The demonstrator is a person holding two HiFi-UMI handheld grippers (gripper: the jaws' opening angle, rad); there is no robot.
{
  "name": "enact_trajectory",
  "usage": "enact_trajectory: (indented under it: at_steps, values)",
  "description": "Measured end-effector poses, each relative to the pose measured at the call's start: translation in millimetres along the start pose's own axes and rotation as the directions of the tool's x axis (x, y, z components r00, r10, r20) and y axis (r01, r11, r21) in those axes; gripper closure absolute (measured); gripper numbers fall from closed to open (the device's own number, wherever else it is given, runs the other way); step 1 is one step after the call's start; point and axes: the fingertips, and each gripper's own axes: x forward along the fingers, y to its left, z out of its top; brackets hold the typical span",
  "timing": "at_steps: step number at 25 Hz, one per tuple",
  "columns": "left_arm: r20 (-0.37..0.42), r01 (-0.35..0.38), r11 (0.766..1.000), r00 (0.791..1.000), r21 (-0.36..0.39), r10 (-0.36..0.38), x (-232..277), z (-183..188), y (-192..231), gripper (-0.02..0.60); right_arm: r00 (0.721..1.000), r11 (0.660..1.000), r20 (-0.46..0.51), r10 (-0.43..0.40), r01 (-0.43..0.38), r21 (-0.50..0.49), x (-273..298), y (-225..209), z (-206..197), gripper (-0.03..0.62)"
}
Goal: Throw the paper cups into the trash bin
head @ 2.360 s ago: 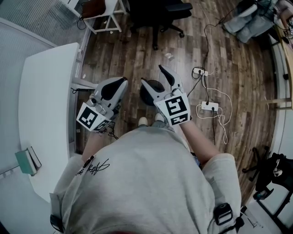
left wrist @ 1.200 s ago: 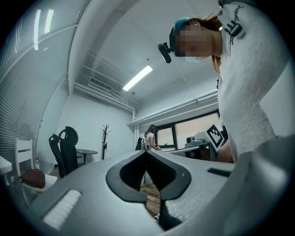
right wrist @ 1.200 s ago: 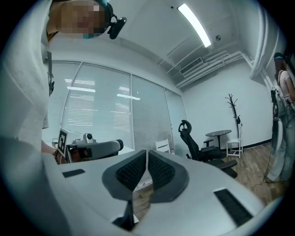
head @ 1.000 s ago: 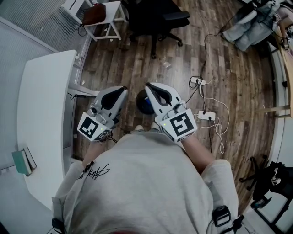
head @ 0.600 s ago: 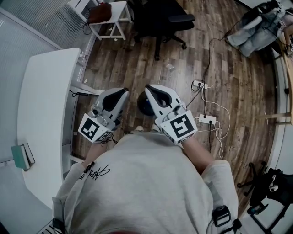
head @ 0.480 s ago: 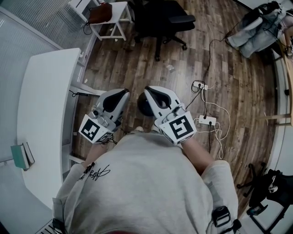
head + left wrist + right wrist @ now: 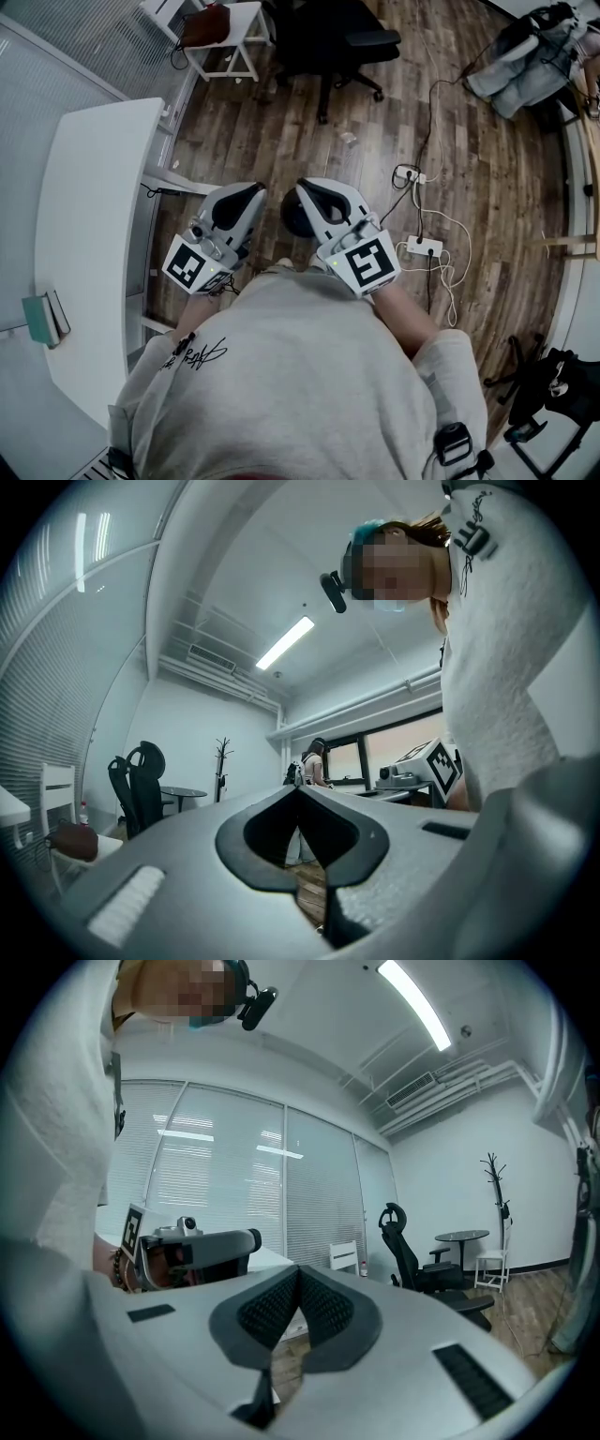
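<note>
Holds left tongs (image 7: 253,192) and right tongs (image 7: 304,191) side by side, both pressed fully shut with nothing between. Finds no paper cup in any view, so cannot place the cups. Makes out a dark round bin (image 7: 292,221), probably the trash one, on the floor (image 7: 281,112) below the tips, partly hidden under the right tongs and so nearer to those. Notes a pale scrap (image 7: 349,138) on the floor ahead of the right tongs, too small to name.

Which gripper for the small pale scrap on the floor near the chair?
Right, probably. The right gripper and left gripper are both shut and empty, side by side, but the scrap lies ahead on the right's side.
</note>
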Motion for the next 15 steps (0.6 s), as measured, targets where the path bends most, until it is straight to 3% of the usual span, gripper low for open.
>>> enact_trajectory:
  at_steps: [15]
  values:
    - [0.001, -0.002, 1.0, 1.0, -0.003, 0.002, 3.8, -2.2, -2.9, 0.578, 1.0, 1.0, -0.004, 0.003, -0.003, 0.023, -1.8, -3.2, -5.7, 0.586]
